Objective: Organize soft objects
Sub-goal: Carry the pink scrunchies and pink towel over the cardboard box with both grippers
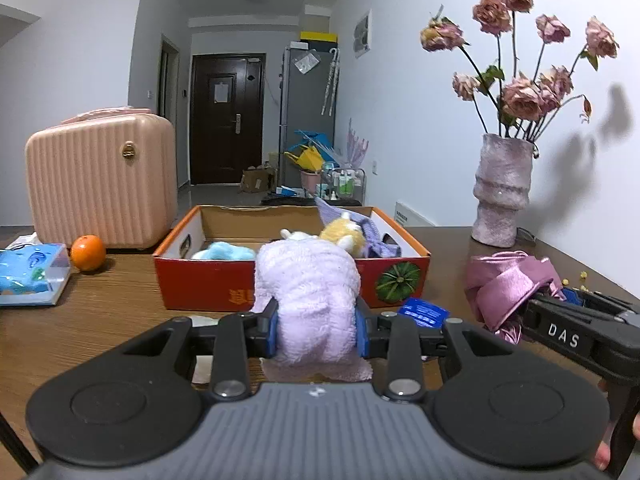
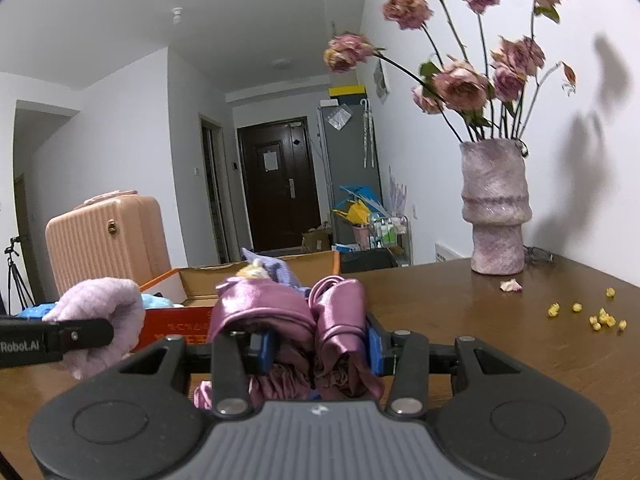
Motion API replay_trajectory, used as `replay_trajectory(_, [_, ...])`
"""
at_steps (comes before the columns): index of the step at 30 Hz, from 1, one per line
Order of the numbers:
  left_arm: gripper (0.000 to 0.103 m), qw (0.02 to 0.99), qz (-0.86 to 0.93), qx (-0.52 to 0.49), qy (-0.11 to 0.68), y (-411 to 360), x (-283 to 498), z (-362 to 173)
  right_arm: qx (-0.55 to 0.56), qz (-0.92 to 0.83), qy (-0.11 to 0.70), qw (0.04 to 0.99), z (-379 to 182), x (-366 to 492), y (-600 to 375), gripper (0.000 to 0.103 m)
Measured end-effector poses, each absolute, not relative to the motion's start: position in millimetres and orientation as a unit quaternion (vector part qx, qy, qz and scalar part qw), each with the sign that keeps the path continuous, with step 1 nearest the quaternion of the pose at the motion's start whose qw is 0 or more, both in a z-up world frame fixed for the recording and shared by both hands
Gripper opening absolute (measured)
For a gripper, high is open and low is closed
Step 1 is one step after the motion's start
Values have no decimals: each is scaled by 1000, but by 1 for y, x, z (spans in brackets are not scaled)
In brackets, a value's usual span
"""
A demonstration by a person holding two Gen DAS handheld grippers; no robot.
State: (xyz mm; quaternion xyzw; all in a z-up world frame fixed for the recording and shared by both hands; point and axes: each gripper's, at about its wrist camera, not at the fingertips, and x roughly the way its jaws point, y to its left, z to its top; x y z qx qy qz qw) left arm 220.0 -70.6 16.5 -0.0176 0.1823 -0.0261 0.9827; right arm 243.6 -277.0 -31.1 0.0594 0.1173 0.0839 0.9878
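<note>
Left gripper clamped on a lilac towel, just short of the box; right gripper clamped on pink satin cloth beside it — trailing folds may snag the box's rim or slip free.

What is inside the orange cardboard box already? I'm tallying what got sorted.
In the orange box: a light blue plush, a yellow plush toy and purple knitted fabric. The lilac towel in the left gripper hides part of the interior.
</note>
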Motion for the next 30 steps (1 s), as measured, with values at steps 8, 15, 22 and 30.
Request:
replay_trajectory(8, [35,985,-17,-27,170,-46,216,21,62,86,110,988,-30,243,-255,42])
replay_trajectory(15, [35,987,-9,-27,160,-36,219,26,54,87,96,990,-28,246,-231,42])
replay_trajectory(22, [35,988,-6,-23,150,-30,227,31,47,93,85,991,-24,253,-216,43])
replay_trajectory(30, [35,990,0,-33,136,-17,242,43,52,100,74,991,-16,268,-202,43])
